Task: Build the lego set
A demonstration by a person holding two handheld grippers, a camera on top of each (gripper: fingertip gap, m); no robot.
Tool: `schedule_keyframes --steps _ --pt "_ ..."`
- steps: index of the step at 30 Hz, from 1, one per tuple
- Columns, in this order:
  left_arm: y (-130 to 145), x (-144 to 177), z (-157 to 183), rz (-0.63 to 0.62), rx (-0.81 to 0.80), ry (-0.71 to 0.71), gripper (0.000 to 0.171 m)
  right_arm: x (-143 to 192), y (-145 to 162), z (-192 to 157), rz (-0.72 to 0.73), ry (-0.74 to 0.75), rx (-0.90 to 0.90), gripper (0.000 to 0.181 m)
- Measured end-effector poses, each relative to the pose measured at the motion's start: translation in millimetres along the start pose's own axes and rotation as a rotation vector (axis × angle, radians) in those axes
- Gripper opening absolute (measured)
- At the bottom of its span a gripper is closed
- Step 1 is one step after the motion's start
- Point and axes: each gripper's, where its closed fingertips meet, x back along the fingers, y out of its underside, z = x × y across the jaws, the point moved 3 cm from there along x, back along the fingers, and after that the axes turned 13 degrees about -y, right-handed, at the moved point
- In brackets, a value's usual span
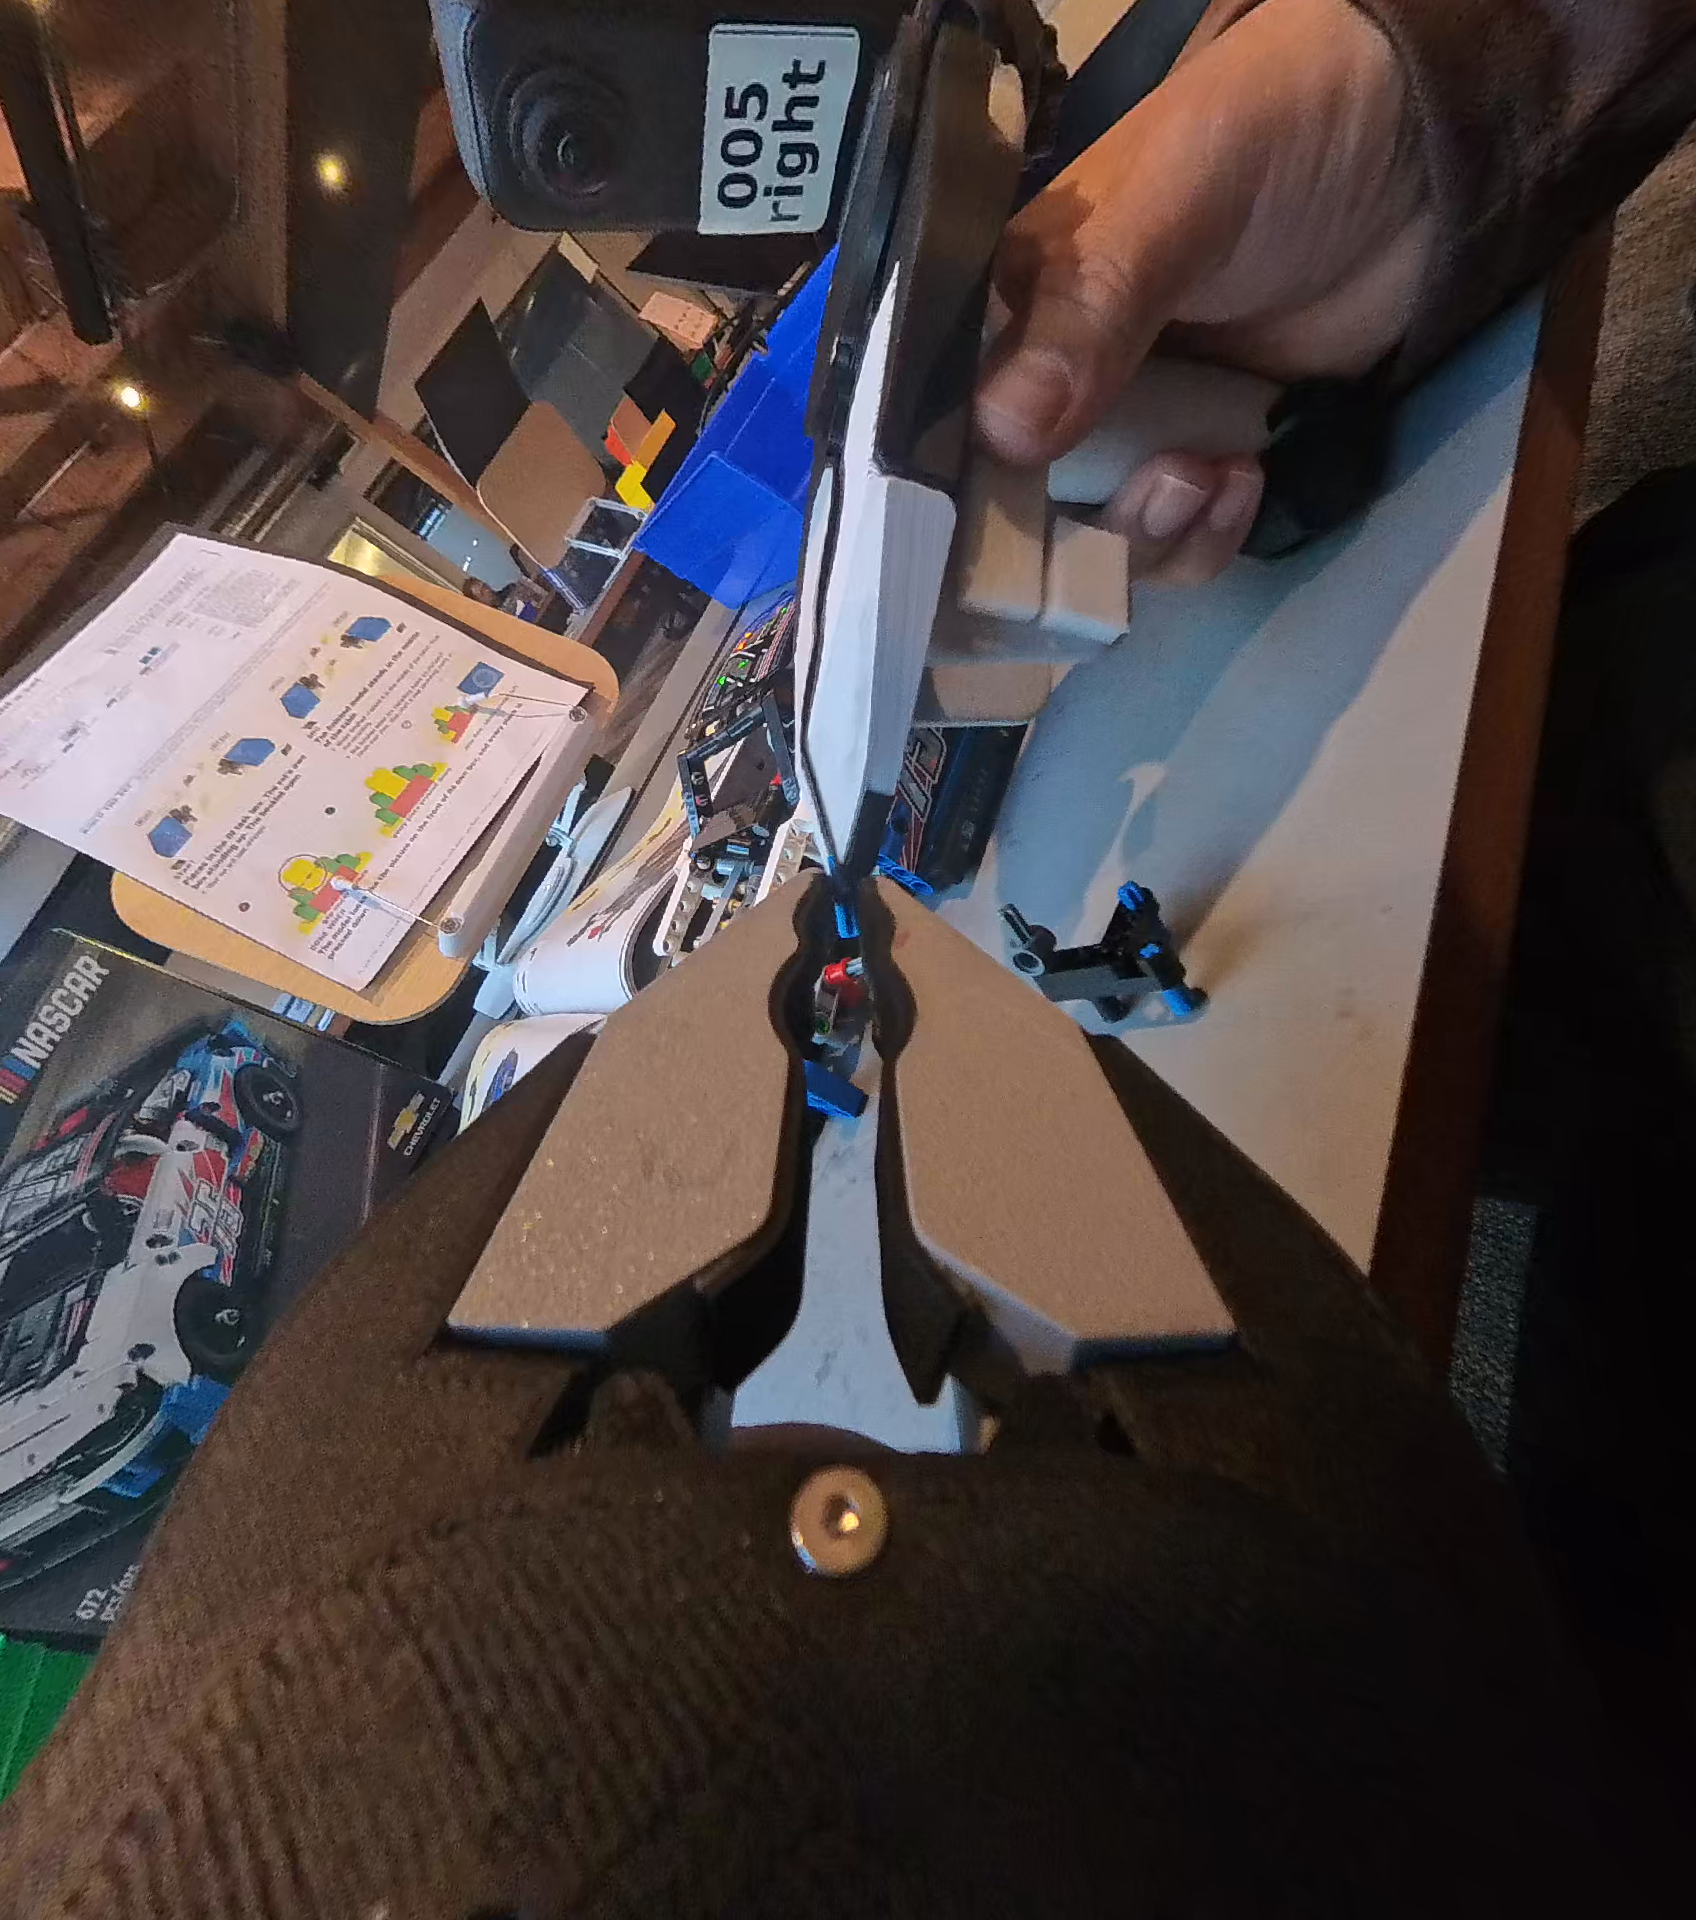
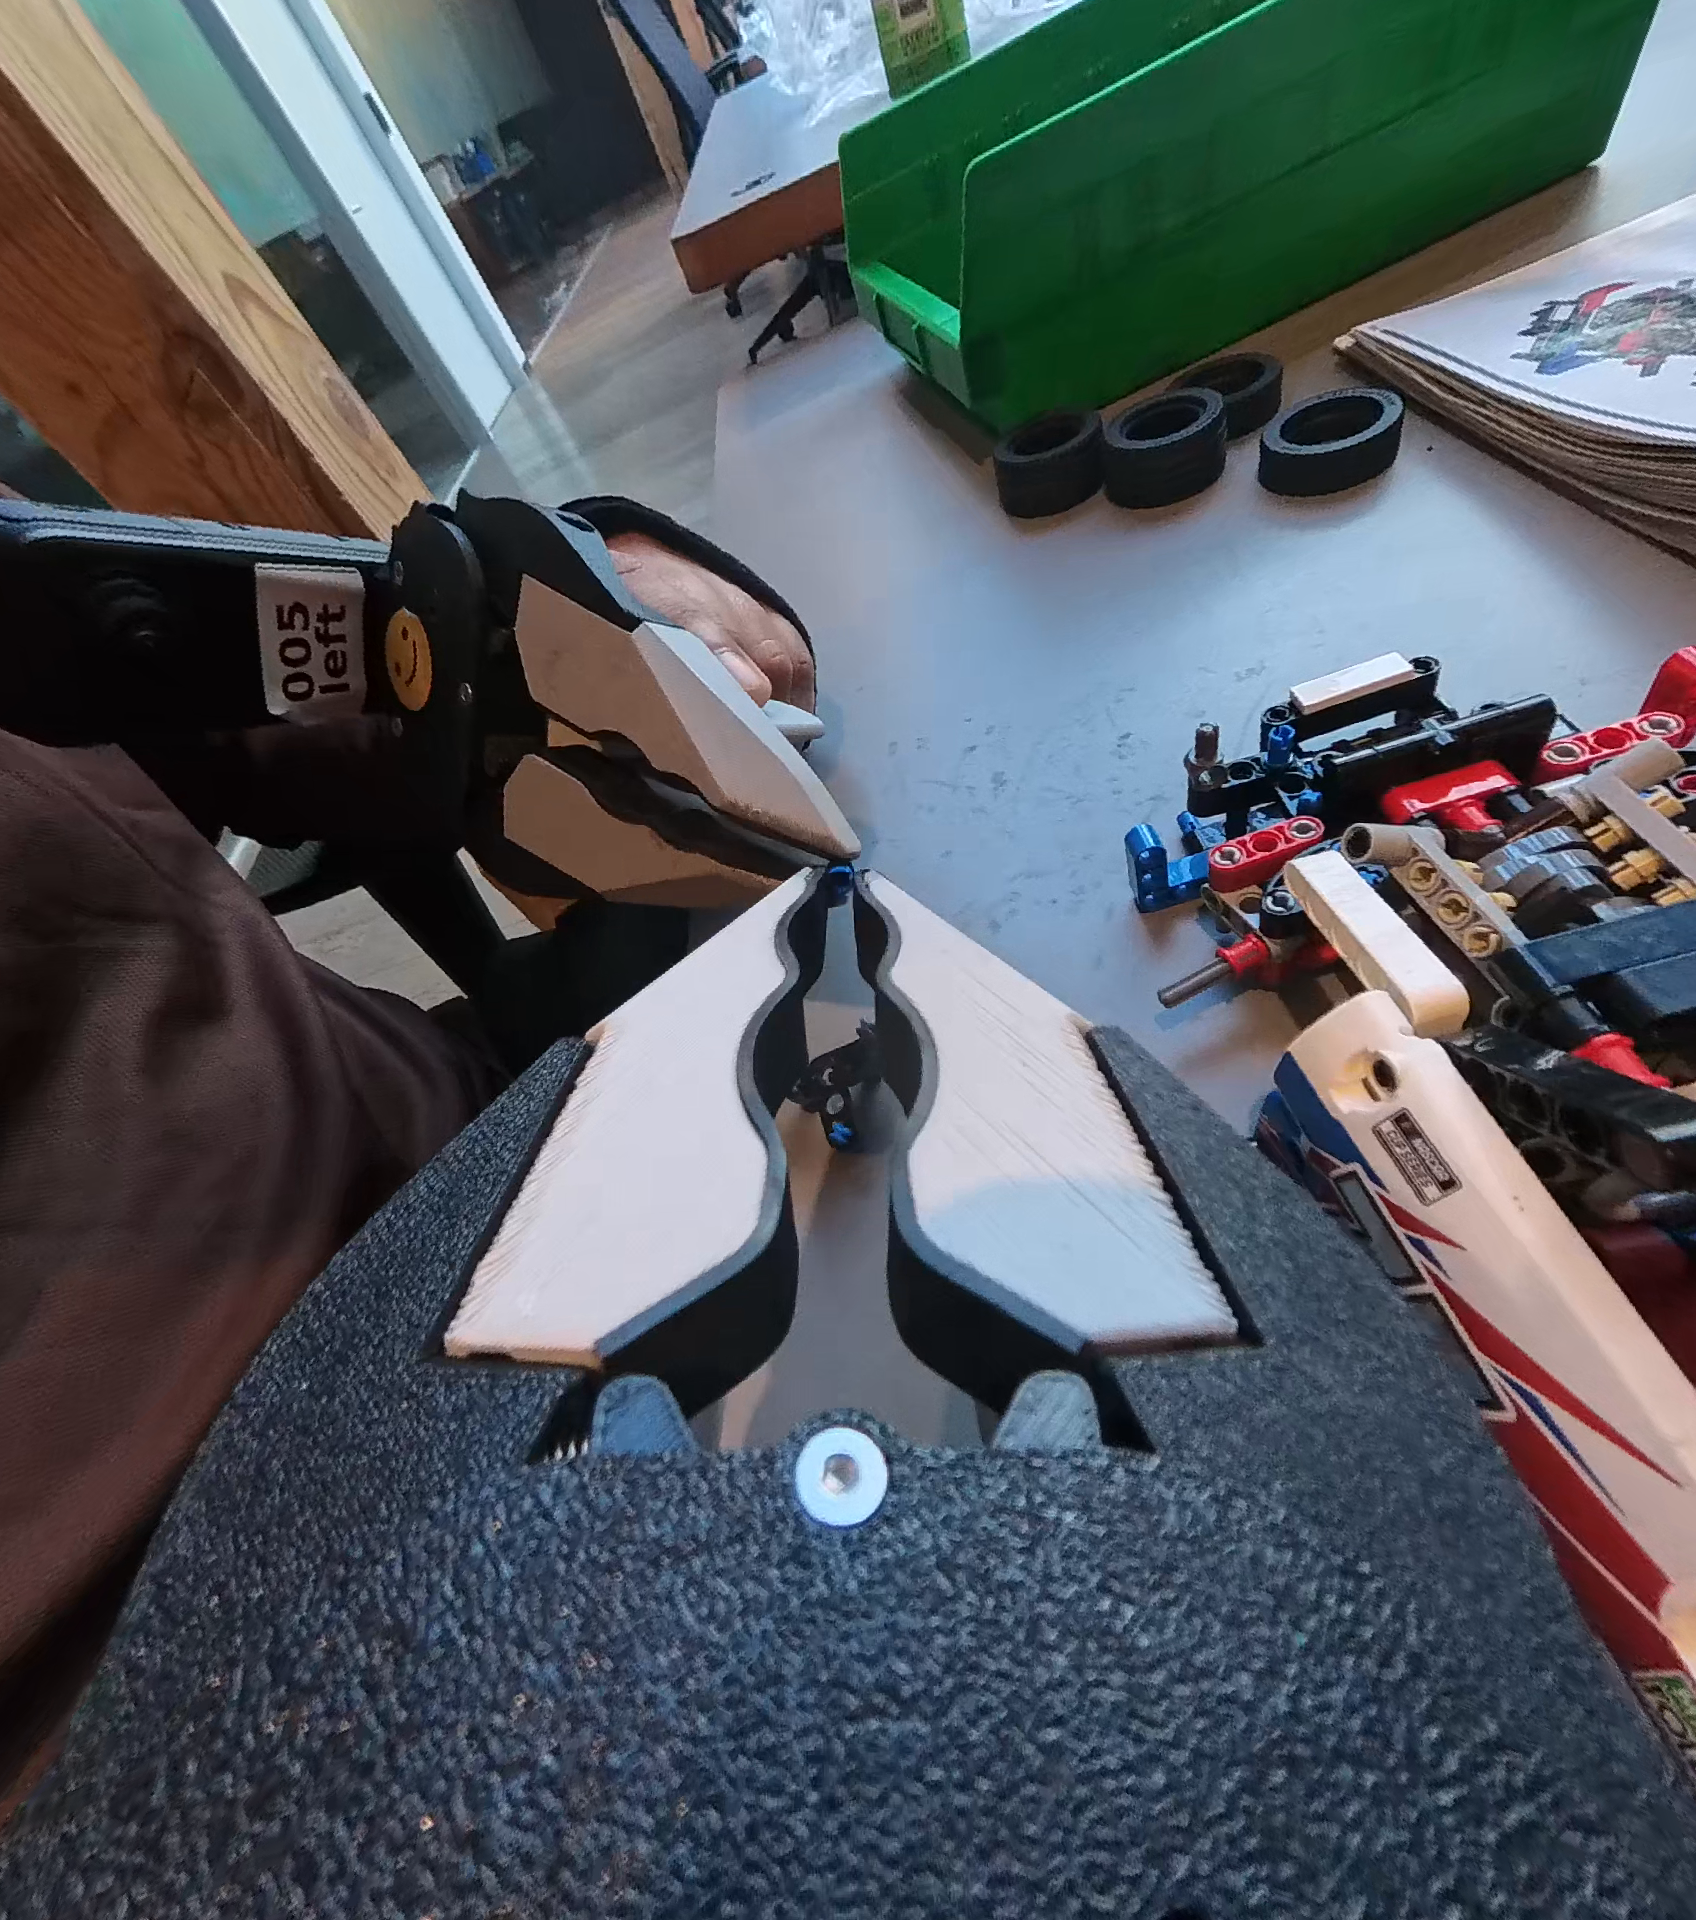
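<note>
The left tongs (image 1: pixel 839 896) and the right tongs (image 2: pixel 836 881) meet tip to tip above the pale table (image 2: pixel 979 665), and a small blue pin (image 2: pixel 838 880) sits exactly where the four tips converge. Both pairs are nearly closed on it: in the right wrist view the pin is pinched between that tool's own tips, while the left tongs press in from the side, and it is hard to say which pair truly carries it. In the left wrist view only a sliver of blue (image 1: pixel 842 916) shows in the narrow gap, the rest masked by the fingers. The right hand (image 1: pixel 1228 270) wraps its handle at the top of that view, cut off at the wrist by a brown sleeve. Behind the gap of the left tongs, small red and blue pieces are glimpsed but too hidden to identify. A small black and blue subassembly (image 1: pixel 1109 961) stands alone on the table to the right. The partly built car (image 2: pixel 1509 935) lies to the right in the right wrist view, its white side panel running out of frame. Four black tyres (image 2: pixel 1197 431) sit before a green bin (image 2: pixel 1187 177), beside a booklet (image 2: pixel 1654 343) that is cropped. The set's box (image 1: pixel 96 1226) lies half covered by the tool body, below an instruction sheet (image 1: pixel 252 738) on a stand.
</note>
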Motion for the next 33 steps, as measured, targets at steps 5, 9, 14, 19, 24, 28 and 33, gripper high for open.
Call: schedule_keyframes --steps 5,9,14,19,24,28,33 --pt "-0.5 0.4 -0.6 0.003 0.010 0.004 0.002 -0.5 -0.5 -0.8 0.004 0.004 0.010 0.004" --pt "-2.5 2.7 -1.6 0.019 0.044 0.027 0.002 -0.9 -0.7 -4.0 0.002 -0.001 0.036 0.004" --pt "-3.2 3.6 -0.8 0.019 0.085 0.077 0.002 -0.8 -0.8 -6.0 0.000 -0.002 0.054 0.004" --pt "-3.9 4.5 -1.5 0.027 0.101 0.088 0.002 -0.9 -1.6 -7.2 -0.001 0.003 0.078 0.004" --pt "-4.2 4.0 -4.4 0.036 0.083 0.032 0.005 1.3 -3.1 -6.6 0.008 0.013 0.094 0.003" --pt "-4.5 4.4 -5.1 0.041 0.104 0.048 0.007 5.0 -1.7 -8.4 -0.017 0.031 0.166 0.003" --pt "1.5 1.6 -0.5 -0.039 0.171 0.161 0.021 5.2 3.2 -10.4 -0.073 0.055 0.238 0.004"
